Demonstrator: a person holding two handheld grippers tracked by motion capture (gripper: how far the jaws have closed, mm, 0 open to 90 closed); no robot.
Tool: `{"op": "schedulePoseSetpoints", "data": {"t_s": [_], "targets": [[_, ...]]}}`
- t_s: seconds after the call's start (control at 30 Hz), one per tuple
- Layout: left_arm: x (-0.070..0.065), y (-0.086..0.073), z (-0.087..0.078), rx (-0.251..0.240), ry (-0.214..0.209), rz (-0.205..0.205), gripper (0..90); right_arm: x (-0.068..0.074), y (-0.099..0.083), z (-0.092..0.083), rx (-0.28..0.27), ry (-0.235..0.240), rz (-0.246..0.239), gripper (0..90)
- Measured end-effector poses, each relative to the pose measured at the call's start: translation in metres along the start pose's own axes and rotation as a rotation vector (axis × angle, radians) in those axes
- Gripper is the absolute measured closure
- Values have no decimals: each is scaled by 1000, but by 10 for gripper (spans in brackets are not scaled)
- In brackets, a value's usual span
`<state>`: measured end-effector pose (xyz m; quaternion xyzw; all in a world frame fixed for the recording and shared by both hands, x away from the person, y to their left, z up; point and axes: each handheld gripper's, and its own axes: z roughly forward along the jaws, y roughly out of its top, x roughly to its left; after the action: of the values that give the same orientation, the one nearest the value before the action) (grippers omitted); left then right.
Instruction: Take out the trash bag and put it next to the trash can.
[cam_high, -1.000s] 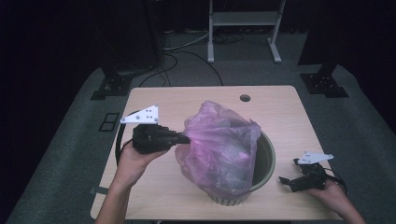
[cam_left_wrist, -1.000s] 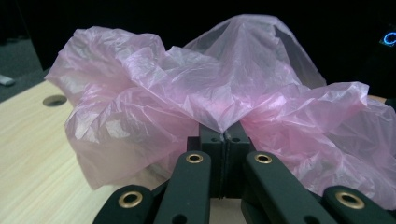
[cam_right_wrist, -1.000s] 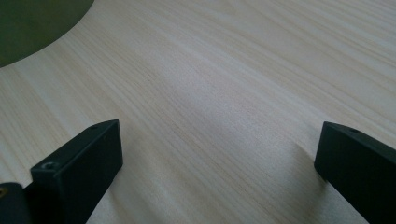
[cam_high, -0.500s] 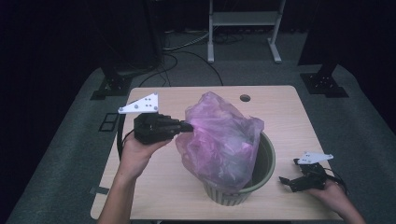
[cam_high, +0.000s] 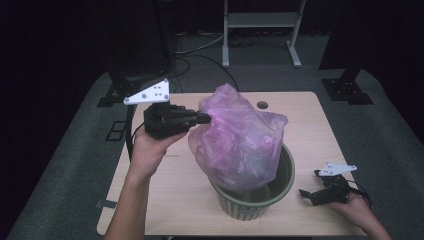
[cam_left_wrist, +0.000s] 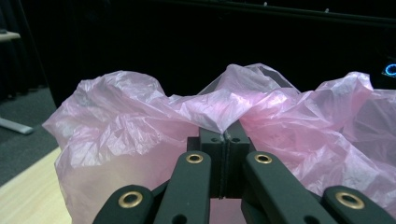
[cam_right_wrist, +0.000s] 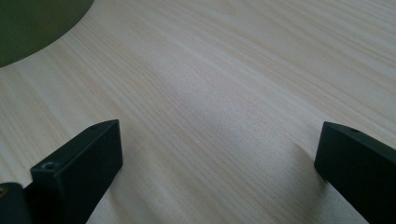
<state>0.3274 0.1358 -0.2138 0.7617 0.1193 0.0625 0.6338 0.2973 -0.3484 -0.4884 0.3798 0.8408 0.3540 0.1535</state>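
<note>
A crumpled pink plastic bag hangs above a green ribbed bin, its lower end inside the bin's mouth. My left gripper is shut on the bag's upper left edge, held up over the table's left half. In the left gripper view the jaws stand pressed together, pinching a fold of the pink bag. My right gripper rests open on the table to the right of the bin. The right gripper view has its two jaws wide apart over bare wood, with the bin at the top left corner.
The light wooden table has a round cable hole near its far edge. Beyond it on the dark floor stand a white metal frame, black stands and cables.
My left gripper has risen with the bag's edge, drawing the bag higher out of the bin. The right gripper has stayed where it was.
</note>
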Motion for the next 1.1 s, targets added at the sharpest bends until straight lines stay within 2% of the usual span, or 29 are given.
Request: {"op": "schedulePoseSetpoints", "data": {"t_s": [0.23, 0.67, 1.1], "targets": [[5, 15, -8, -19, 35, 18, 896, 0, 0, 0, -1, -1, -2, 0], [16, 42, -32, -66, 114, 44, 896, 0, 0, 0, 0, -1, -2, 0], [26, 56, -54, -98, 186, 54, 897, 0, 0, 0, -1, -1, -2, 0]]}}
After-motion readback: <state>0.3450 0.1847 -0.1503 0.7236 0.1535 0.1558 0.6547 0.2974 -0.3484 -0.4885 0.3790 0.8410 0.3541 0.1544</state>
